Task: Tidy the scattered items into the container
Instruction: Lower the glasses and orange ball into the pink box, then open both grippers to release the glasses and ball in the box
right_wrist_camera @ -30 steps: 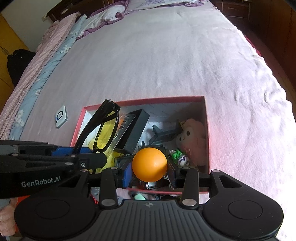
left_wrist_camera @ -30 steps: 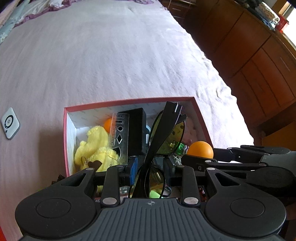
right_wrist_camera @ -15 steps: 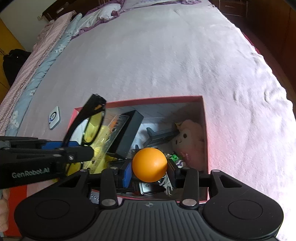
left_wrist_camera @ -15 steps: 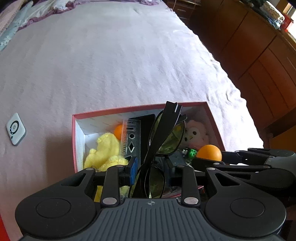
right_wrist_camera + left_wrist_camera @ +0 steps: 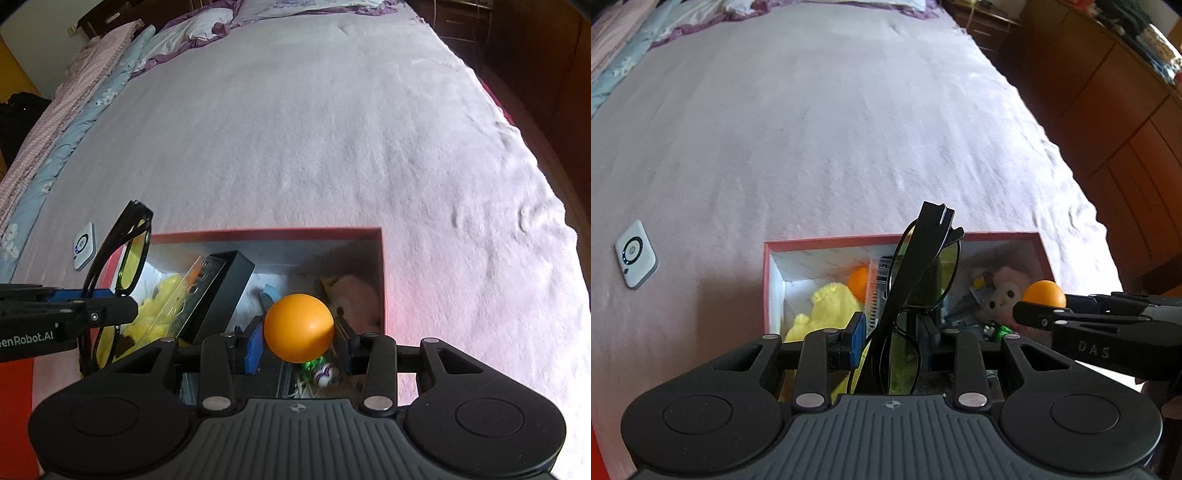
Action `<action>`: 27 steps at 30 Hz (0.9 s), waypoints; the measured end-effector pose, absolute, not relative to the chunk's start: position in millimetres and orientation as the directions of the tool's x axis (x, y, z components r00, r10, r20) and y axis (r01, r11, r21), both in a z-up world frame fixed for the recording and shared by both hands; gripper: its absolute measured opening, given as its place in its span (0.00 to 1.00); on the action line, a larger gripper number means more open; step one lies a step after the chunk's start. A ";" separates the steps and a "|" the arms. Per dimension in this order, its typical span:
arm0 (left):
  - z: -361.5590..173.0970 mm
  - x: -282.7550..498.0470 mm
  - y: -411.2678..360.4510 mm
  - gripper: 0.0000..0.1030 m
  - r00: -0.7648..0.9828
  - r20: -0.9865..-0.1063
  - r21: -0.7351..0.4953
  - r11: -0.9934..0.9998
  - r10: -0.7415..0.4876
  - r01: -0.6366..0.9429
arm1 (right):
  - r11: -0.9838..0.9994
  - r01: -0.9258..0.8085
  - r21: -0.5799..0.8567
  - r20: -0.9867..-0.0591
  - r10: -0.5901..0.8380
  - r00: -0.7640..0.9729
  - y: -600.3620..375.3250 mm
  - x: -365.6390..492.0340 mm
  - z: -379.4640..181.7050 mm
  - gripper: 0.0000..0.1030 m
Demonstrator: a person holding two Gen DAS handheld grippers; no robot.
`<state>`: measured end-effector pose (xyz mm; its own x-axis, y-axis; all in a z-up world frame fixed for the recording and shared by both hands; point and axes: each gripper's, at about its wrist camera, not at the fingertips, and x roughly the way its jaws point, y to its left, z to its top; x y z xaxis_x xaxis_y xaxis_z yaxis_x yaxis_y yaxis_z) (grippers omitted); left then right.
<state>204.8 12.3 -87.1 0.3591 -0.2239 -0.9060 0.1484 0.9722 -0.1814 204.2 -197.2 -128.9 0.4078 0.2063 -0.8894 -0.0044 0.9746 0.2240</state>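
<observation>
A red box [image 5: 827, 242] with white inner walls lies on the bed, also in the right wrist view [image 5: 266, 233]. My left gripper [image 5: 892, 341] is shut on black glasses with yellow lenses [image 5: 916, 280], held upright over the box's near left side; they also show in the right wrist view [image 5: 122, 251]. My right gripper [image 5: 299, 338] is shut on an orange ball [image 5: 298, 328], held over the box's near right part; the ball shows in the left wrist view [image 5: 1043, 292]. Inside lie a yellow plush [image 5: 831, 302], another orange ball [image 5: 858, 280], a black box [image 5: 221, 291] and a pink plush [image 5: 1006, 288].
A small white square device [image 5: 636, 253] lies on the pink bedspread [image 5: 849, 129] left of the box. Pillows and folded bedding [image 5: 110, 74] lie at the far left. Brown wooden cabinets [image 5: 1108, 110] stand along the bed's right side.
Both grippers have drawn back and risen, so the box sits lower and farther in both views. The glasses and the orange ball remain gripped.
</observation>
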 end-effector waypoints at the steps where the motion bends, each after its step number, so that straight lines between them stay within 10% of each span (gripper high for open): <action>1: -89.1 207.2 13.6 0.30 0.357 -0.908 -0.179 0.974 -0.219 0.142 | 0.973 0.001 0.233 -0.890 0.213 0.403 -198.1 207.3 -130.7 0.42; 18: -103.6 233.9 20.5 0.31 0.348 -0.922 -0.136 0.983 -0.170 0.120 | 0.979 0.008 0.201 -0.906 0.183 0.382 -189.7 235.8 -144.8 0.42; 27: -99.9 228.8 16.9 0.66 0.356 -0.925 -0.102 0.989 -0.134 0.107 | 0.985 0.039 0.169 -0.912 0.141 0.386 -191.2 231.5 -143.6 0.65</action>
